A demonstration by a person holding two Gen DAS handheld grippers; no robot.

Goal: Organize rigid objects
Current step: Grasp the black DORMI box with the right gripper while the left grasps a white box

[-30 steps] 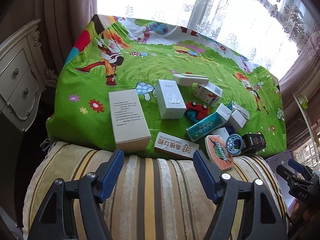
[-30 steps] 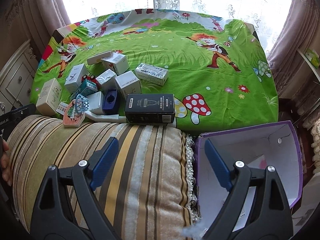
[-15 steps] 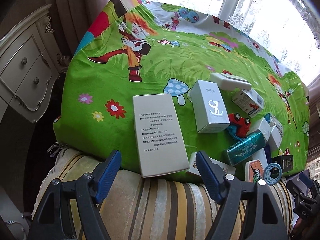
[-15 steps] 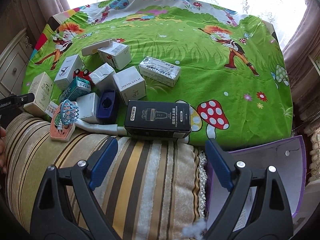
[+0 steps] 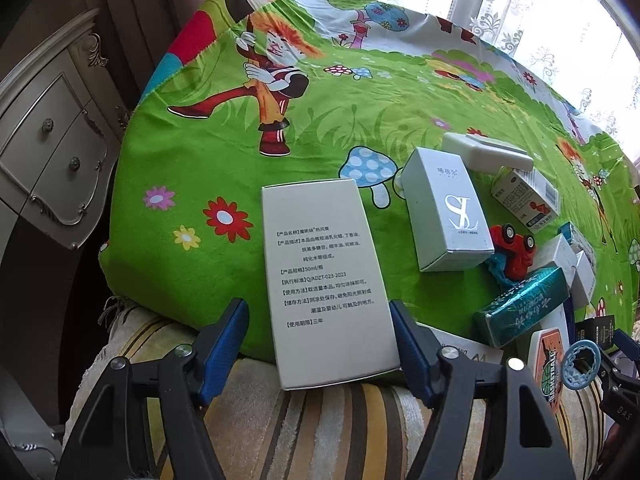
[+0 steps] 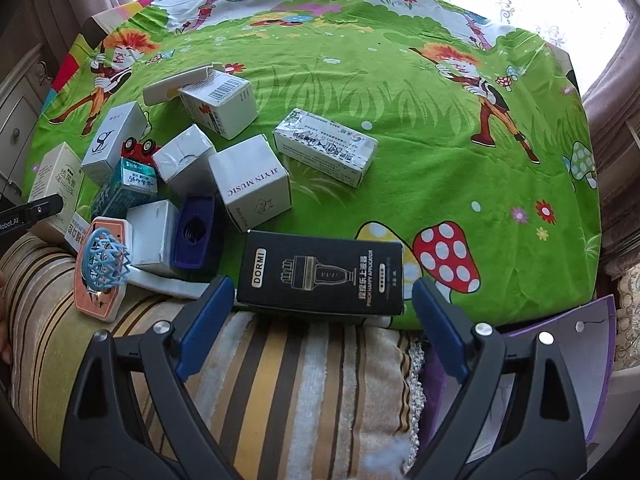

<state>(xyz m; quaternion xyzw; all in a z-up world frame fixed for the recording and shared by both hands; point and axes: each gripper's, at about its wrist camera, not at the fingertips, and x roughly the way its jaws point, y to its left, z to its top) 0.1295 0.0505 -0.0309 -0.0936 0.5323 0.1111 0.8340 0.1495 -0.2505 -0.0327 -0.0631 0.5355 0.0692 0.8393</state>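
Many small boxes lie on a green cartoon cloth (image 5: 328, 128). My left gripper (image 5: 318, 332) is open, its blue fingers on either side of the near end of a tall white box with printed text (image 5: 326, 276), apart from it. My right gripper (image 6: 322, 308) is open, straddling the near edge of a black DORMI box (image 6: 320, 274). Nearby lie a white SL box (image 5: 446, 210), a red toy car (image 5: 512, 246), a teal box (image 5: 520, 310), a JIYIN MUSIC box (image 6: 250, 182) and a blue lattice ball (image 6: 106, 260).
A striped cushion (image 6: 280, 392) runs along the near edge under both grippers. A purple open box (image 6: 592, 364) stands at the right of the right wrist view. A cream drawer cabinet (image 5: 48, 148) stands left of the table. Curtains and a bright window are behind.
Both grippers have moved forward and lower toward the table. The left one has closed in around the white text box; the right one has closed in on the black DORMI box. Jaws stayed open.
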